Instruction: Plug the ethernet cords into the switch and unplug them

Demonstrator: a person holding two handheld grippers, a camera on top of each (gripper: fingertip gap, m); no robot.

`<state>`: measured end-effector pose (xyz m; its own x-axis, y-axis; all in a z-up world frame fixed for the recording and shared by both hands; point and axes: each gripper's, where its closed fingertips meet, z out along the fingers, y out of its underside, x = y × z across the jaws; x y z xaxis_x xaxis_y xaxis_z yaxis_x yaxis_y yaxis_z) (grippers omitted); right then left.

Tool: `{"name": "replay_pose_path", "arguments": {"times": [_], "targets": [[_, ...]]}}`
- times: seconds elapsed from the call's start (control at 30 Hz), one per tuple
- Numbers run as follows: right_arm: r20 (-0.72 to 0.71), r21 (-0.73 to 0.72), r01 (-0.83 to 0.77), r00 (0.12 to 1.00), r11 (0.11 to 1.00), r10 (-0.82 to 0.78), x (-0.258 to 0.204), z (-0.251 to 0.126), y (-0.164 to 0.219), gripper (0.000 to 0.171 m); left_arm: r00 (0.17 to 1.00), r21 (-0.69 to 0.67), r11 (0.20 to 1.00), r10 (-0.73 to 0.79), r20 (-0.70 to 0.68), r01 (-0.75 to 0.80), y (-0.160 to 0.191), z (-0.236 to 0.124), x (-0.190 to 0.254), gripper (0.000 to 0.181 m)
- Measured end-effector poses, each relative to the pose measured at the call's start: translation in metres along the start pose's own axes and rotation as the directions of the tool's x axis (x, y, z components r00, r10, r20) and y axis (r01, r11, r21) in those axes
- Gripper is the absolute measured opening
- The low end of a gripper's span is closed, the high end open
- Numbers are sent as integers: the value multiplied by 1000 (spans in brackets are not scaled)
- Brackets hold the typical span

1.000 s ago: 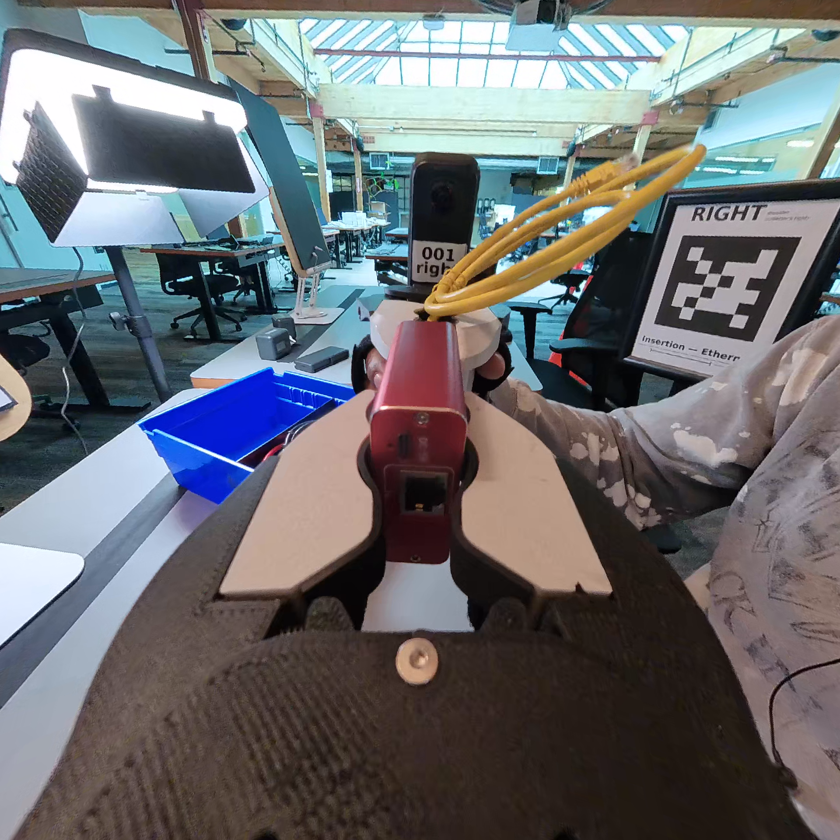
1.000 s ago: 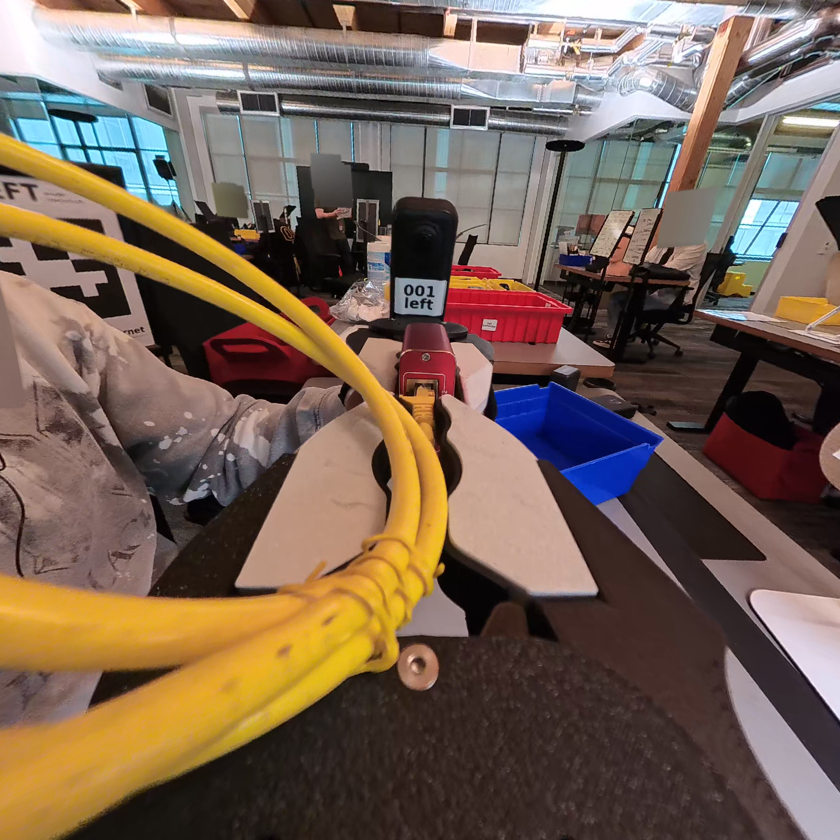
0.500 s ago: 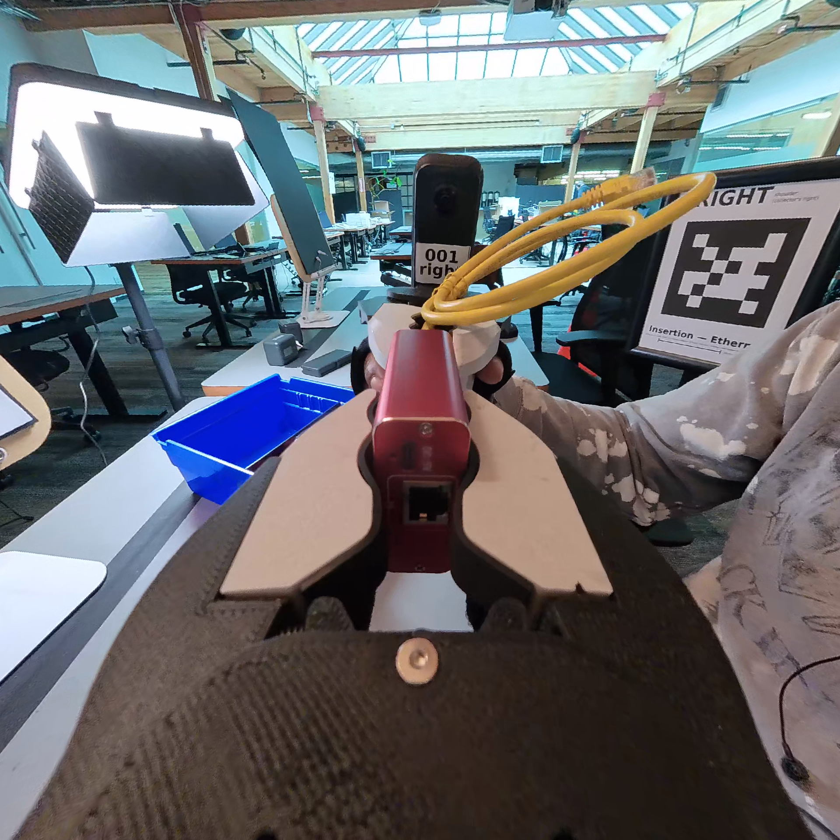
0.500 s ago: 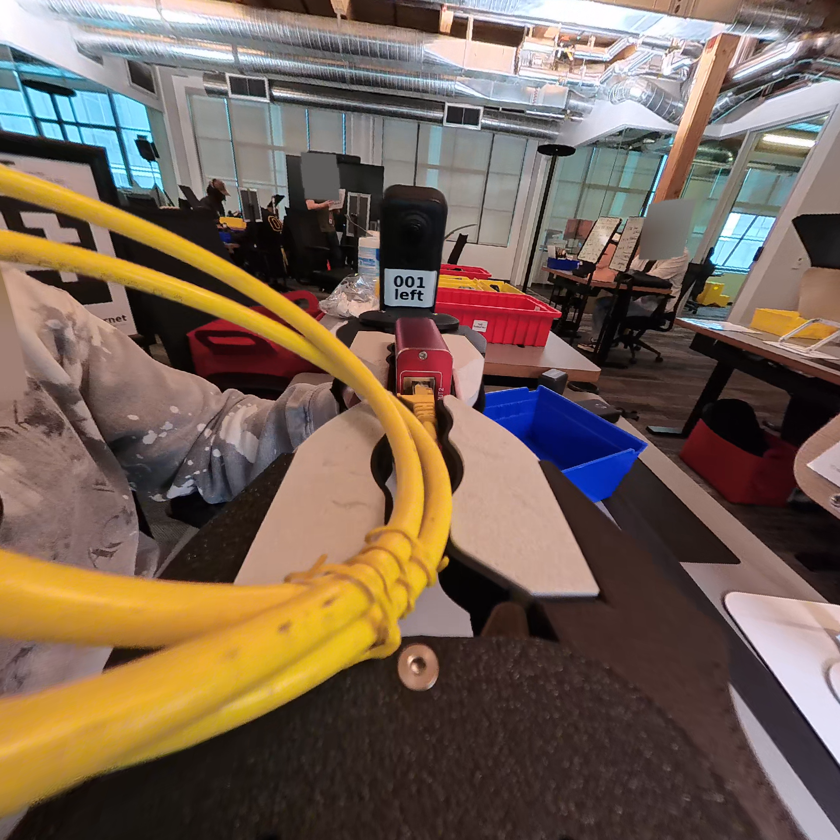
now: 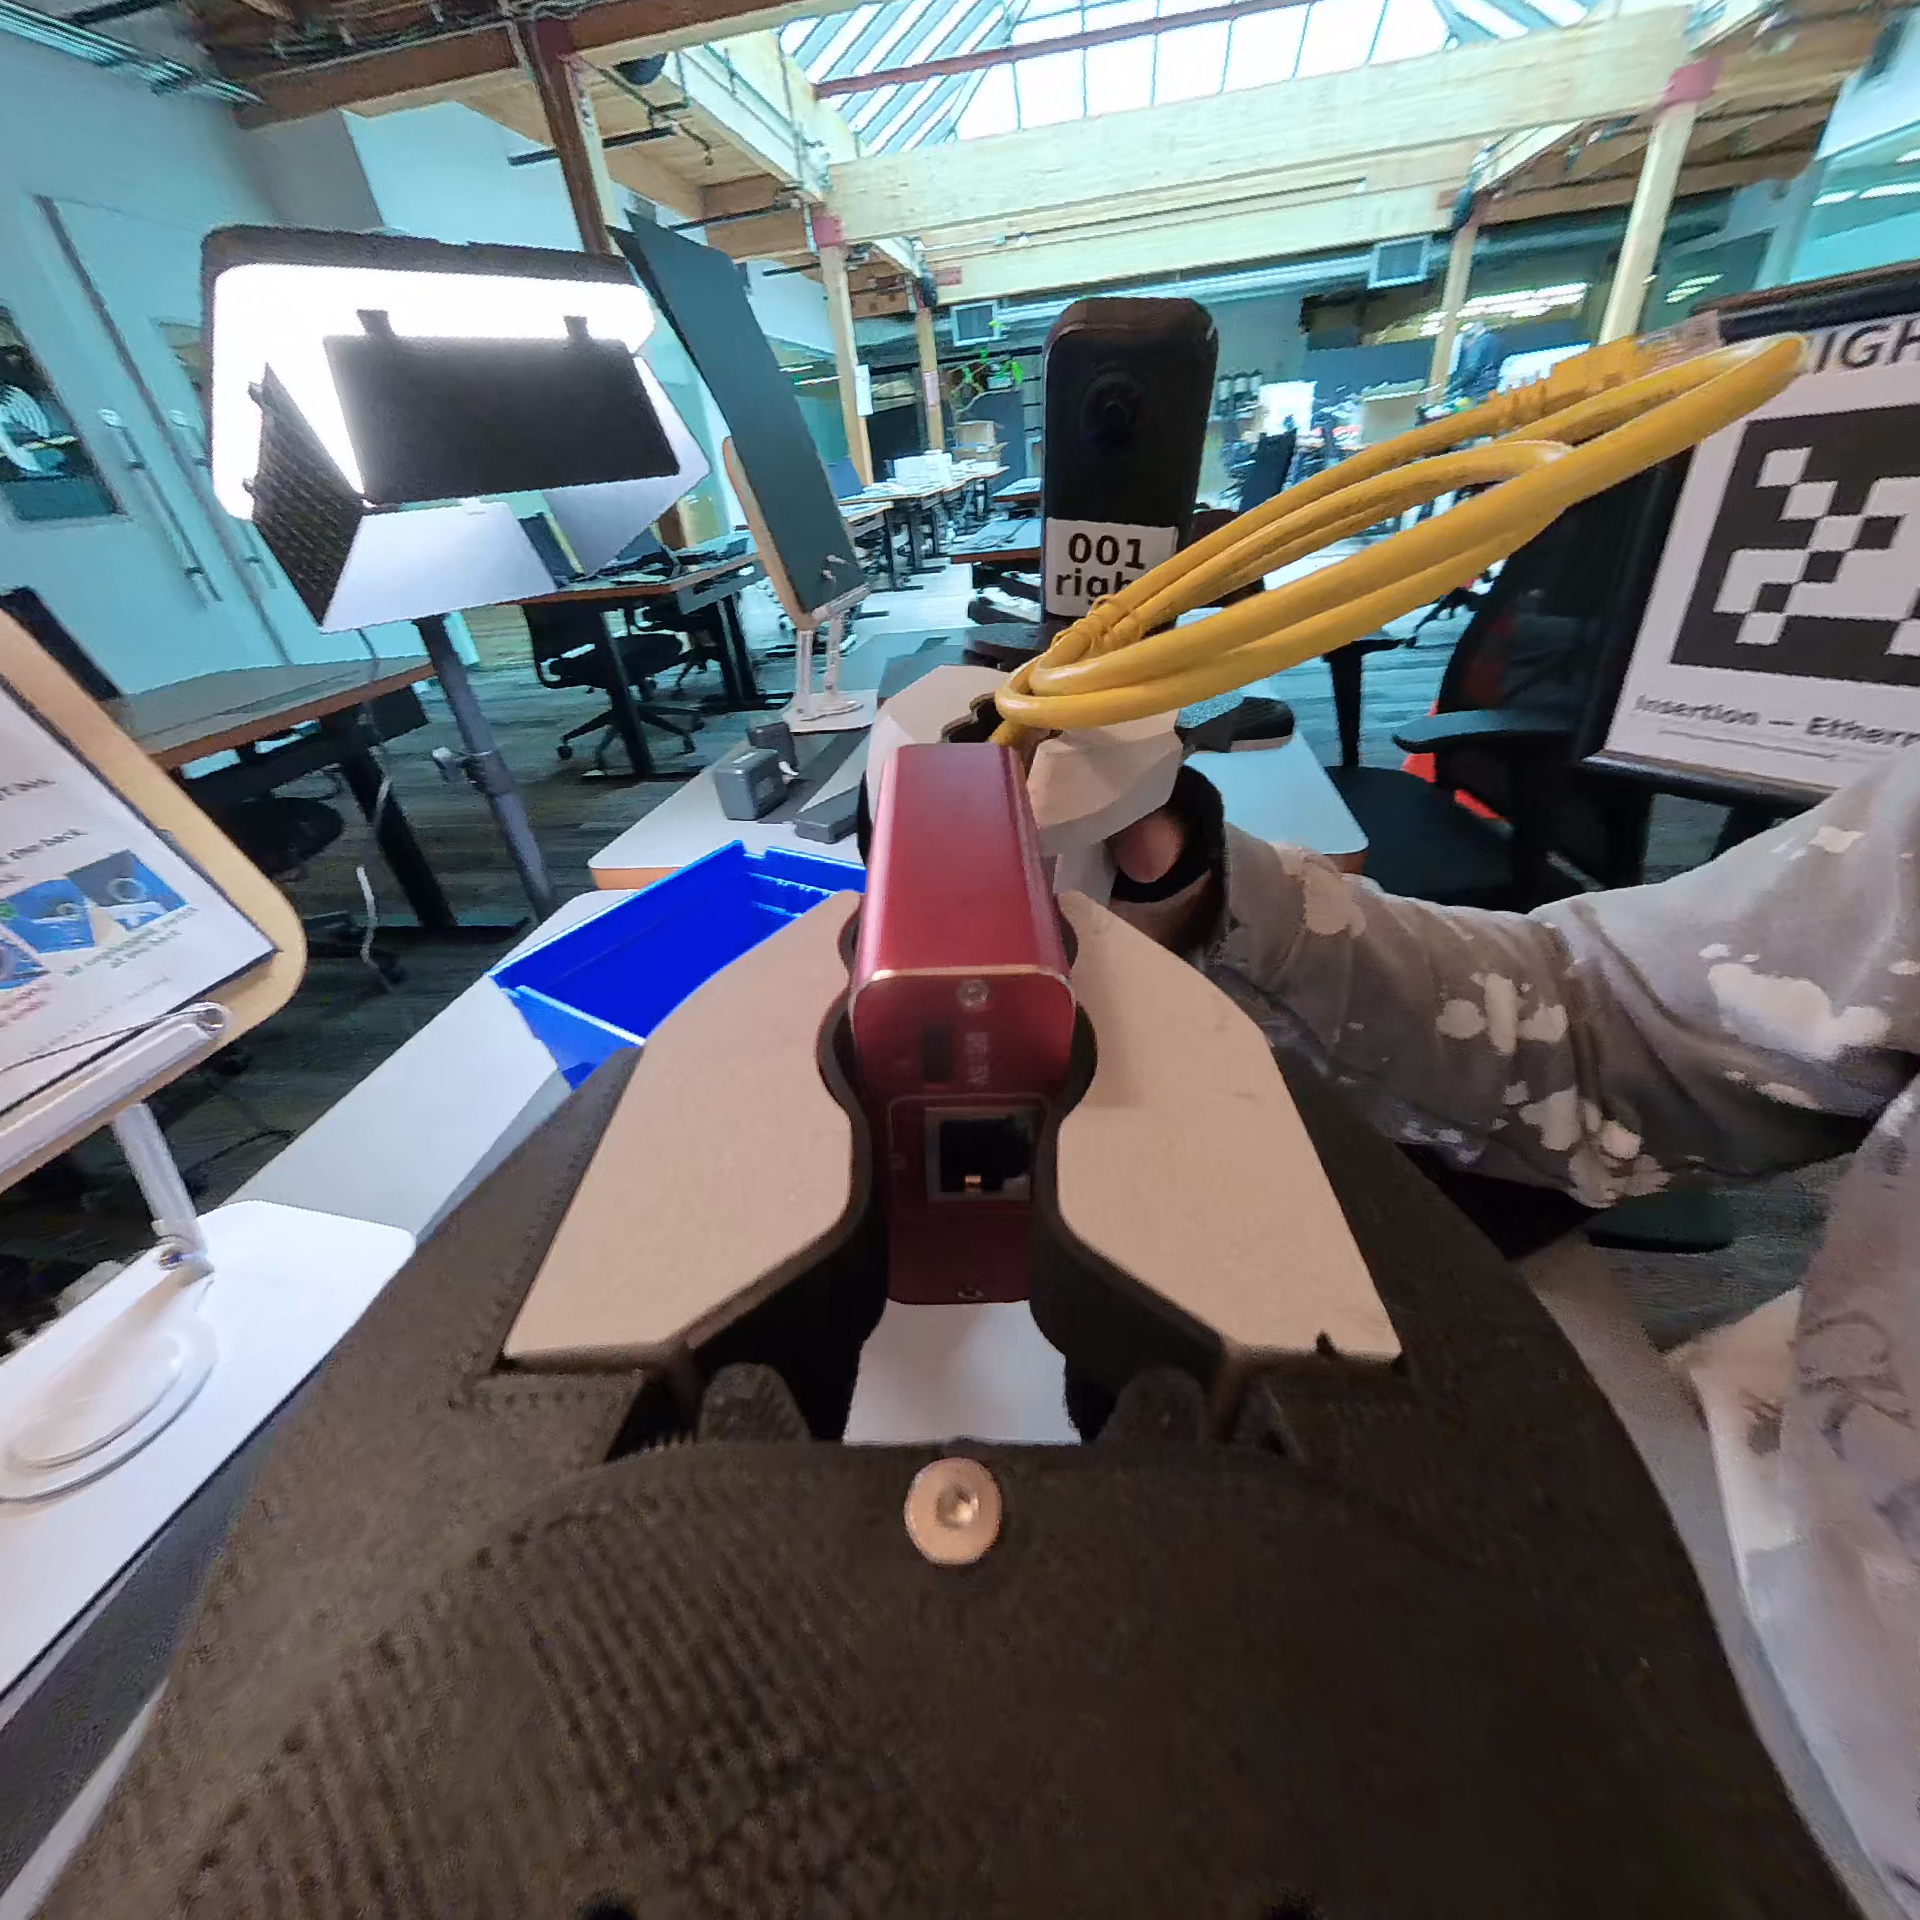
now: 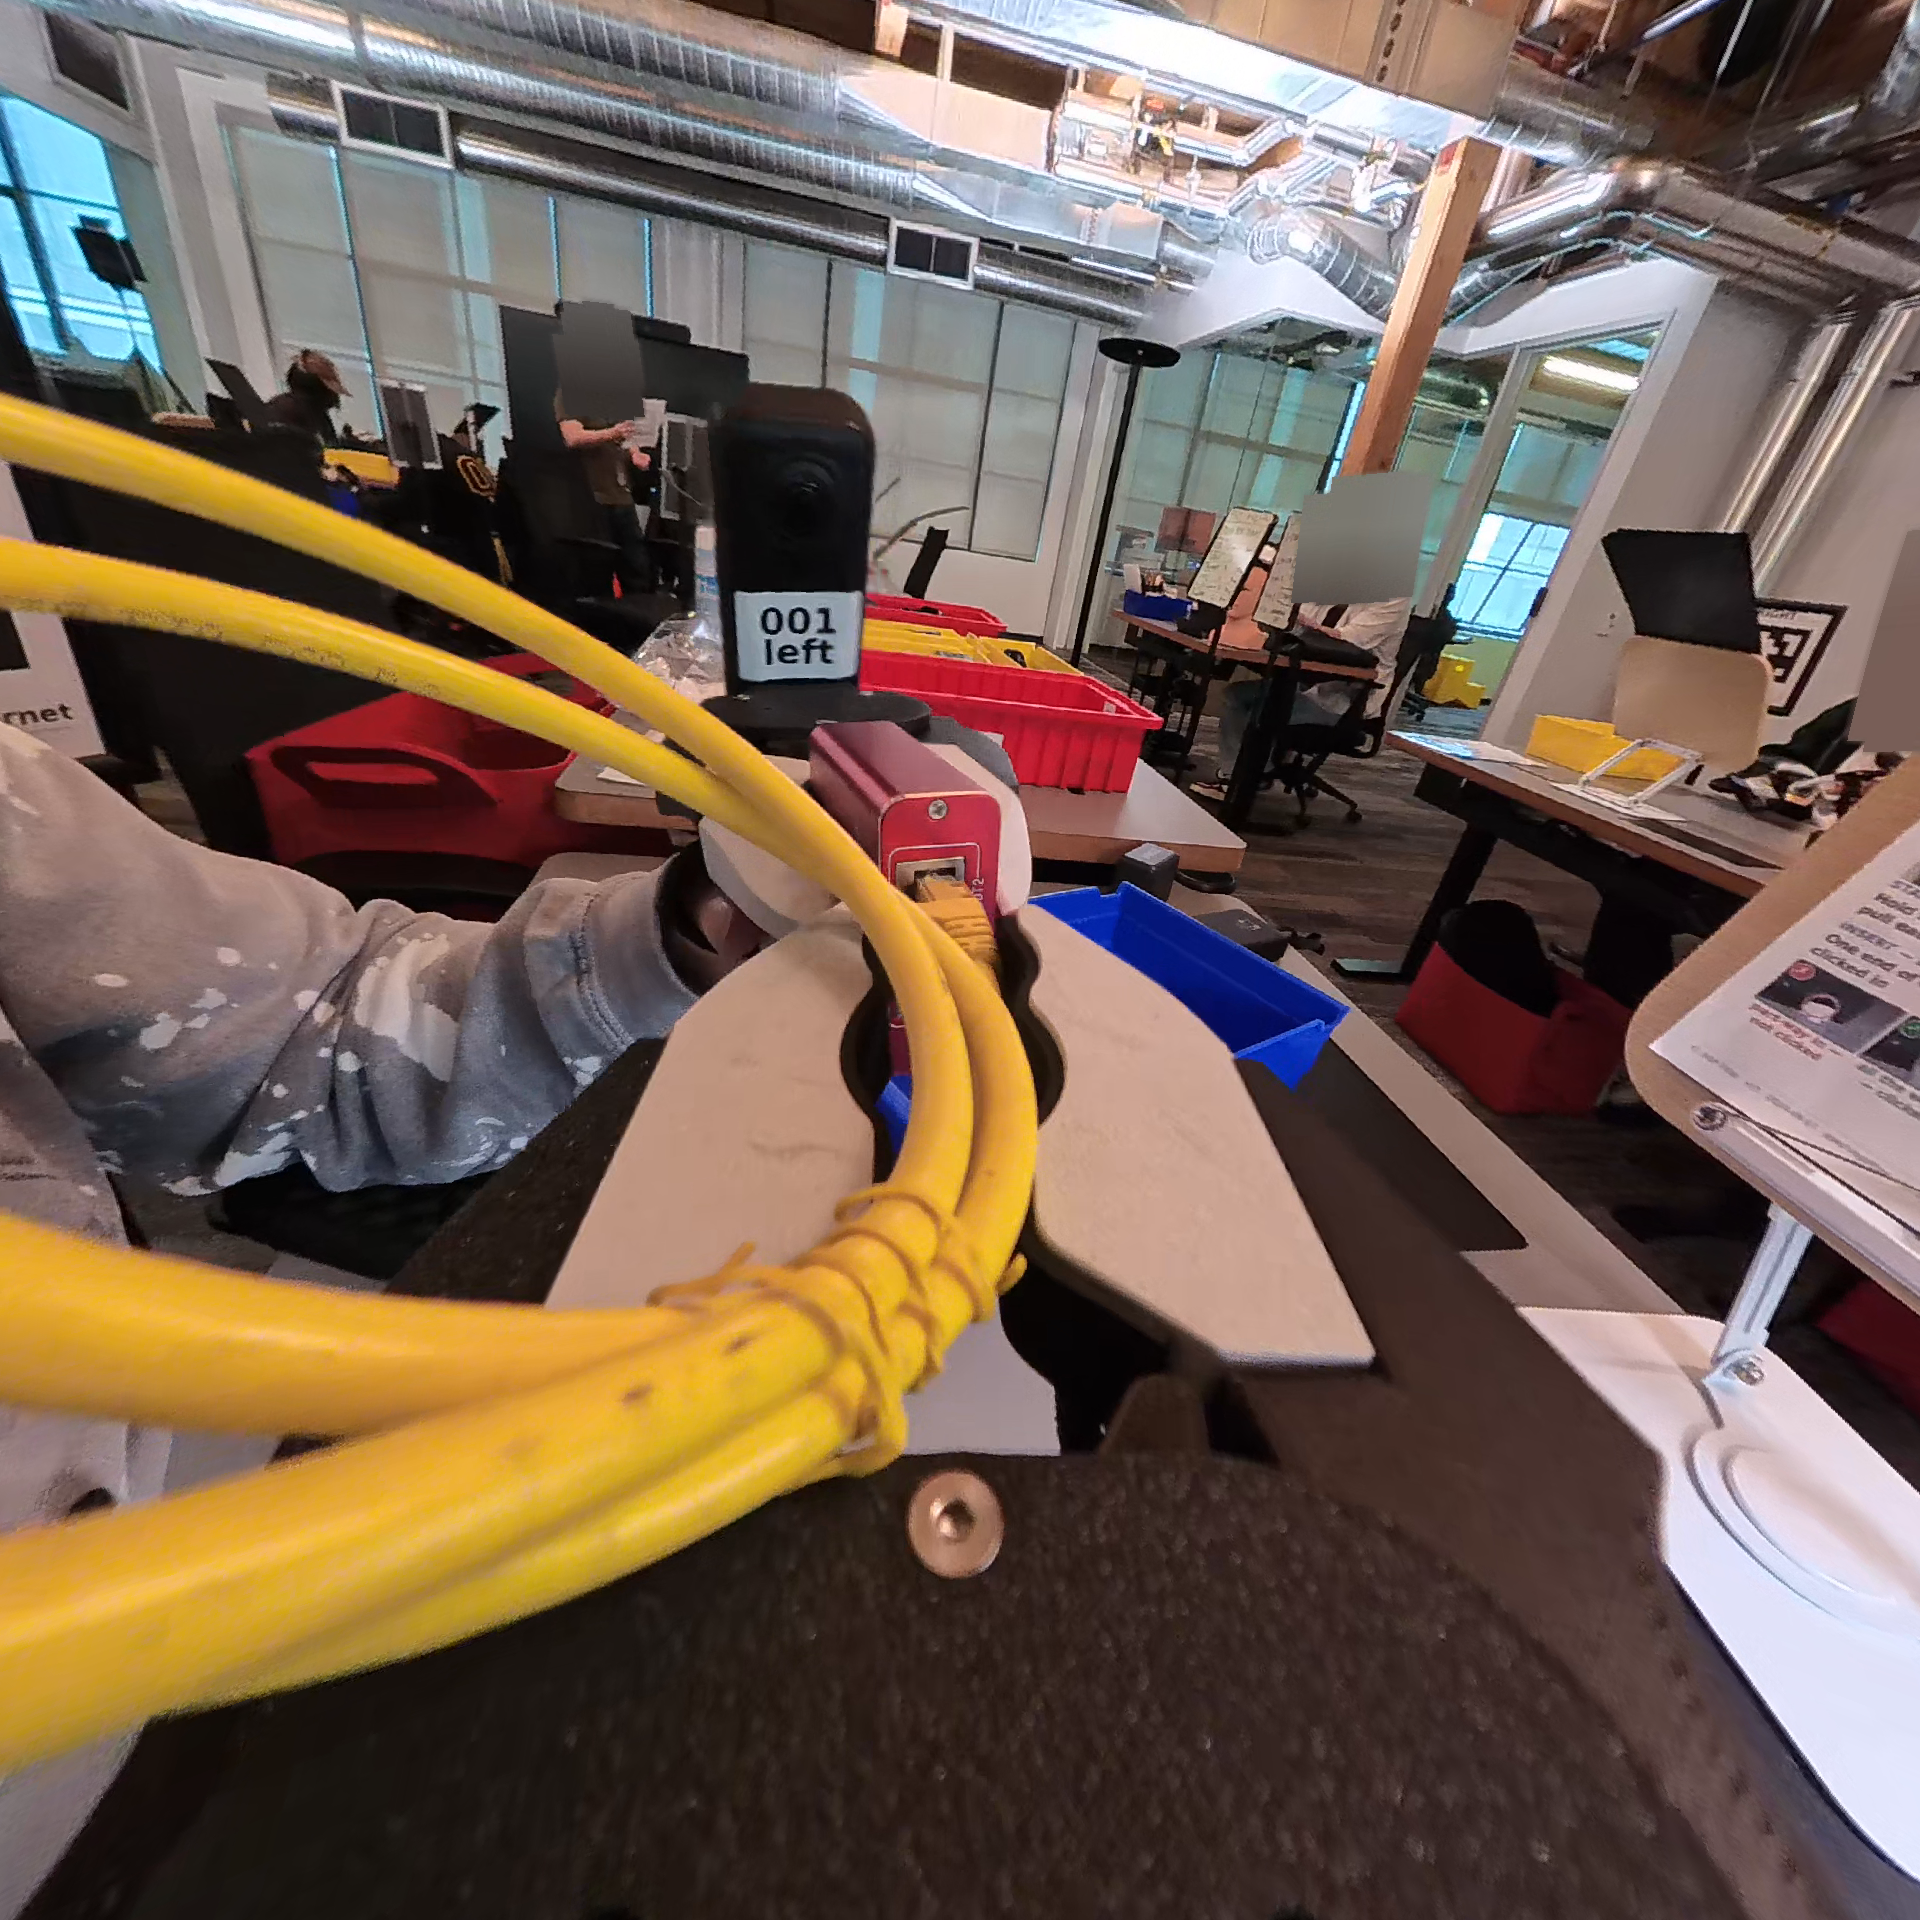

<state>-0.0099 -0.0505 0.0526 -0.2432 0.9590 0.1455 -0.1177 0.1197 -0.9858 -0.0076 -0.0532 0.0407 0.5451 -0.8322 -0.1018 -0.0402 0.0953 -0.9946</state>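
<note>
Left gripper (image 5: 961,1049) clamping red switch (image 5: 961,997) between its grey fingers (image 5: 717,1132), right gripper (image 6: 961,997) pinching yellow ethernet cord (image 6: 977,1049) behind its plug, plug (image 6: 951,914) sitting at switch port, blue bin (image 5: 665,945) lying beyond on white table (image 5: 416,1112).

Two wrist cameras face each other at close range — each looks along its own fingers at the red switch (image 5: 961,1023) mid-frame, the opposite gripper just behind it. Both views share the blue bin (image 6: 1195,961) — and the sleeve (image 5: 1507,1023).
</note>
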Motion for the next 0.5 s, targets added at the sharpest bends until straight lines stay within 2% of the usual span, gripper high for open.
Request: {"name": "replay_pose_path", "arguments": {"times": [0.23,0.37,0.5], "targets": [[-36,6,3,999,1000,-3,7,3,5,16,993,-20,997,78,85,-76,-3,-3,-8,30],[-24,-7,-58,998,998,57,12,2,13,15,997,-16,999,-30,67,31,3,-1,-14,30],[-82,-25,-78,994,997,76,22,0,16,14,993,38,995,-90,77,87,0,-5,-23,30]]}}
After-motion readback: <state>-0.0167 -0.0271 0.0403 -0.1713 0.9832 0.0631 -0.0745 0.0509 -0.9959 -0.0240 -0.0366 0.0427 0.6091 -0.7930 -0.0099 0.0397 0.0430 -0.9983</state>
